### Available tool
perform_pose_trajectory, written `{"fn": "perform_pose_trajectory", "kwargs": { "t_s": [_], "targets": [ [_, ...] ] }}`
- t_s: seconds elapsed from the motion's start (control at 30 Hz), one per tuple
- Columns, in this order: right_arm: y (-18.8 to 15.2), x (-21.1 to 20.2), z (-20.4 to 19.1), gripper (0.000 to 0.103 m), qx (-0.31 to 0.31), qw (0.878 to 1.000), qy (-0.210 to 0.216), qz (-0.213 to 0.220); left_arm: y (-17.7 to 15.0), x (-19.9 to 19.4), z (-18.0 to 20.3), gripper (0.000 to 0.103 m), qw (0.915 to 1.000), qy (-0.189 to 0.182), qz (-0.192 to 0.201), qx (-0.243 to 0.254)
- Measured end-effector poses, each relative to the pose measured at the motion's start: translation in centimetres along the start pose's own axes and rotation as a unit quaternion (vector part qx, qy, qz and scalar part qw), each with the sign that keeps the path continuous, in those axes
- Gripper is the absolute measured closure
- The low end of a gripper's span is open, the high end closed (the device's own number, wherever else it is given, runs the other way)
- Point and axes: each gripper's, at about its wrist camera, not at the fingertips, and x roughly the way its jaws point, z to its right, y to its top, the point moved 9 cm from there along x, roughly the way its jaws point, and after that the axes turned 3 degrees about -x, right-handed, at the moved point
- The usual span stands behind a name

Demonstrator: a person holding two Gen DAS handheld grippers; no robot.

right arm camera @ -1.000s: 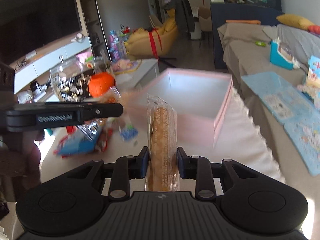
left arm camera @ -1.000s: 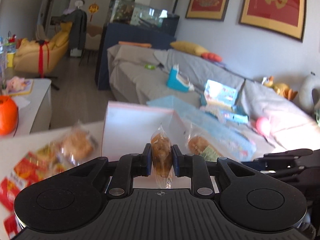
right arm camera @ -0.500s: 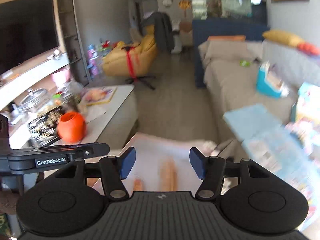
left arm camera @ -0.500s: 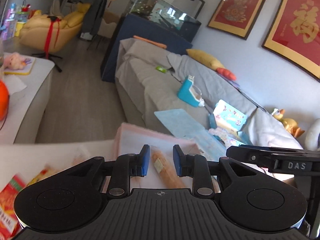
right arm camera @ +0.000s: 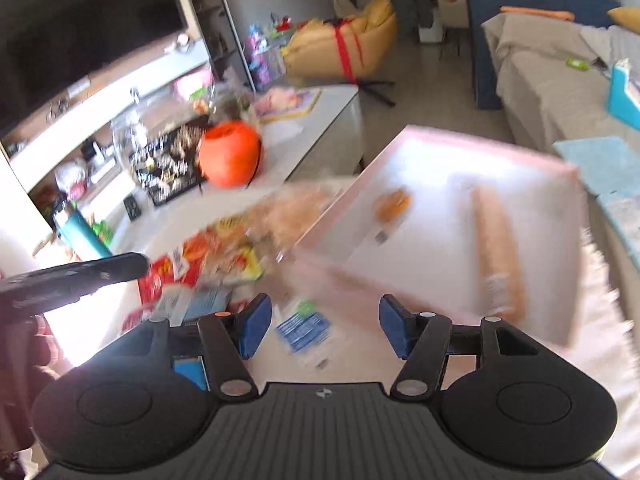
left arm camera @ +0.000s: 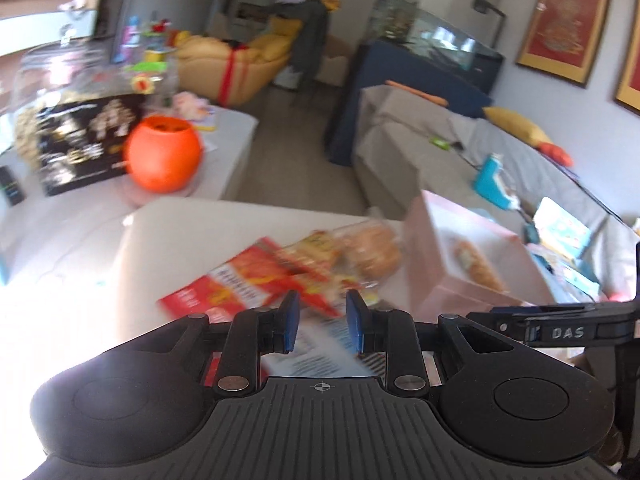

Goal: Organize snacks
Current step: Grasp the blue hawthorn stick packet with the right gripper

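A pink box [right arm camera: 520,160] stands on the white table; it also shows in the left wrist view [left arm camera: 420,240]. Inside lie a long wrapped bread stick [right arm camera: 498,256] and a small wrapped cake [right arm camera: 392,204]; the left wrist view shows one bread [left arm camera: 478,266] inside. A blurred pile of snacks lies left of the box: a red packet [left arm camera: 240,284], a wrapped bun [left arm camera: 374,250], a blue-and-white packet [right arm camera: 304,330]. My left gripper [left arm camera: 319,322] is open and empty above the pile. My right gripper [right arm camera: 326,330] is wide open and empty over the box's near corner.
An orange pumpkin-shaped pot [left arm camera: 162,154] and a black printed box [left arm camera: 80,144] stand on a low white table at the left. A grey sofa [left arm camera: 460,148] with toys lies behind the box. The other gripper's arm [left arm camera: 560,326] reaches in at the right.
Both grippers released their snacks into the pink box and opened. Both have since swung left and back, toward the pile of snacks.
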Motion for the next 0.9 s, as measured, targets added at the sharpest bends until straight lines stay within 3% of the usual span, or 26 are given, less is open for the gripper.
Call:
{"fn": "perform_pose_trajectory", "kwargs": {
  "t_s": [0.17,0.23,0.37,0.43,0.53,0.6,0.7,0.83,0.9],
  "targets": [
    [-1.3,4.7,-2.5,0.043,-0.036,0.999,-0.034,-0.017,-0.8,-2.0,-3.3,0.075,0.9984,0.013,0.03,-0.045],
    [-1.7,6.0,-3.2,0.043,-0.048,0.998,-0.029,-0.025,-0.6,-1.9,-3.9,0.075,0.998,0.015,0.039,-0.047],
    [-2.0,7.2,-3.3,0.044,-0.046,0.998,-0.035,-0.022,0.2,-1.1,-4.3,0.075,0.9976,-0.012,0.038,-0.056],
    [-2.3,6.6,-3.2,0.07,-0.037,0.998,-0.042,-0.029,0.6,-0.6,-4.0,0.075,0.9972,-0.028,0.041,-0.055],
    [-4.4,4.1,-2.6,0.081,-0.02,0.996,-0.067,-0.049,1.4,0.6,-3.9,0.075,0.9959,-0.058,0.036,-0.059],
    [-6.4,2.2,-1.5,0.082,0.006,0.994,-0.082,-0.066,1.9,1.4,-3.5,0.075,0.9954,-0.073,0.031,-0.053],
    [-7.7,0.1,-0.5,0.082,0.044,0.992,-0.083,-0.084,1.7,1.7,-2.8,0.075,0.9965,-0.08,0.01,-0.024],
    [-4.9,0.0,-1.3,0.078,0.005,0.993,-0.096,-0.067,0.1,0.1,-3.9,0.075,0.9978,-0.061,0.011,-0.022],
    [-3.2,1.2,-2.3,0.054,-0.023,0.995,-0.085,-0.053,-1.2,-0.7,-5.1,0.075,0.9971,-0.055,0.005,-0.052]
  ]
}}
